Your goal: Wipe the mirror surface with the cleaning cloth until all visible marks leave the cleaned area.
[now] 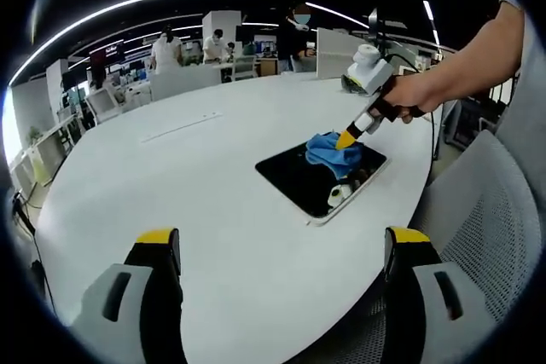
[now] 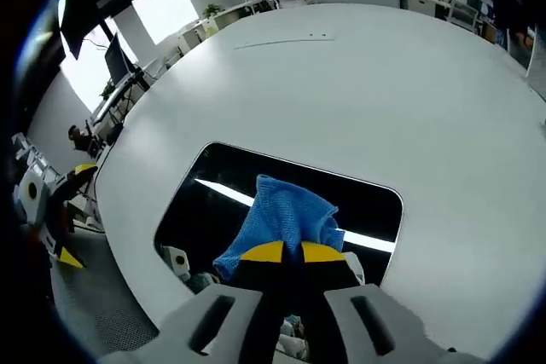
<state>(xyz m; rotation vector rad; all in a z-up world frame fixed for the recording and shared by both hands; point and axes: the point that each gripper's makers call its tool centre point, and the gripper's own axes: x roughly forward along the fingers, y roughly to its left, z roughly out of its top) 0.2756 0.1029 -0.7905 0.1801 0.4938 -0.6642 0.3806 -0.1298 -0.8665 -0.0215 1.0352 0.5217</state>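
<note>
R gripper (image 2: 284,251): yellow-tipped jaws pressed together, pinching the near edge of the crumpled blue microfibre cleaning cloth (image 2: 281,221). Cloth lies on the dark rectangular mirror w/ rounded corners and pale rim (image 2: 213,189), toward its middle/near side. Mirror lies flat on the big round white table (image 2: 341,91), near the table edge; glass reflects ceiling light strips and part of the gripper body.

In the left gripper view the same R gripper (image 1: 345,139) comes in from the right, held by a person's hand (image 1: 411,95), tip down on the cloth (image 1: 333,153) over the mirror (image 1: 299,181).

L gripper (image 1: 281,249): jaws spread wide apart, nothing between them, hovering over bare table (image 1: 213,202) short of the mirror, well apart from the cloth.

Beyond: grey mesh chair back (image 1: 490,219) at the right, office desks and several people in the background (image 1: 166,49).
</note>
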